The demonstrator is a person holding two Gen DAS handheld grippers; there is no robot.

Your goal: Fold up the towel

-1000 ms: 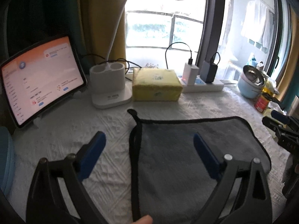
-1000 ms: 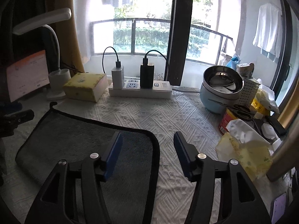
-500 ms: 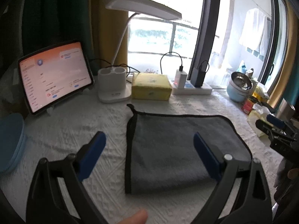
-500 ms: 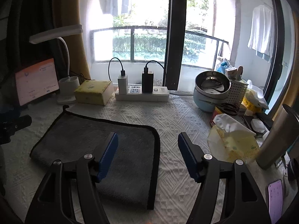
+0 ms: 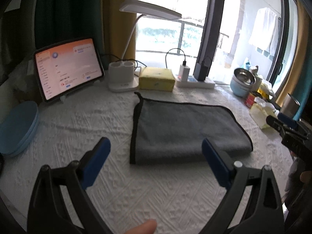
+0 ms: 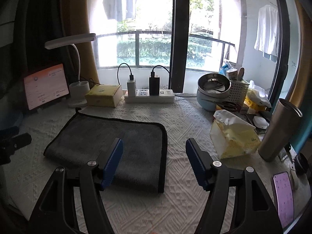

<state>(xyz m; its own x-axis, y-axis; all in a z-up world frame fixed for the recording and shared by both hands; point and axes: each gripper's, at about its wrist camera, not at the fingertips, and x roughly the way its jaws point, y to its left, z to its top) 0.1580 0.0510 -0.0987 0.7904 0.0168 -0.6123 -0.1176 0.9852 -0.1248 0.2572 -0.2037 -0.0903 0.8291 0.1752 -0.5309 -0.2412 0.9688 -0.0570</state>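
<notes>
At the far left of the desk [image 5: 58, 120], covered in a white textured cloth, lies a stack of blue plates [image 5: 17, 128], with a lit tablet [image 5: 68, 68] propped behind it. Next along the back edge come the white desk lamp [image 5: 122, 74], a yellow tissue pack [image 5: 157, 78] and a power strip [image 5: 195, 81] with two chargers plugged in.

The left claw [image 5: 154, 156] hangs empty above the desk, its blue pads spread wide. The grey towel [image 5: 185, 132] lies flat just ahead of it and a little to its right, black-trimmed, apparently already doubled over, with a rounded fold along its near edge. It looks soft, light and limp, a plush microfibre that should sag and drape when lifted and will not slide much on the textured cloth. The firm black binding at a corner or along a short side seems the best place to pinch, taking both layers together.

The right claw [image 6: 154, 156] is also wide open and holds nothing; the towel's right-hand bound edge [image 6: 163, 146] lies between its pads, near but not touched.

Further right stand a blue pot [image 6: 210, 97] with steel bowls, an open tissue bag [image 6: 234, 136], a steel tumbler [image 6: 278, 130] and a phone [image 6: 282, 197].
</notes>
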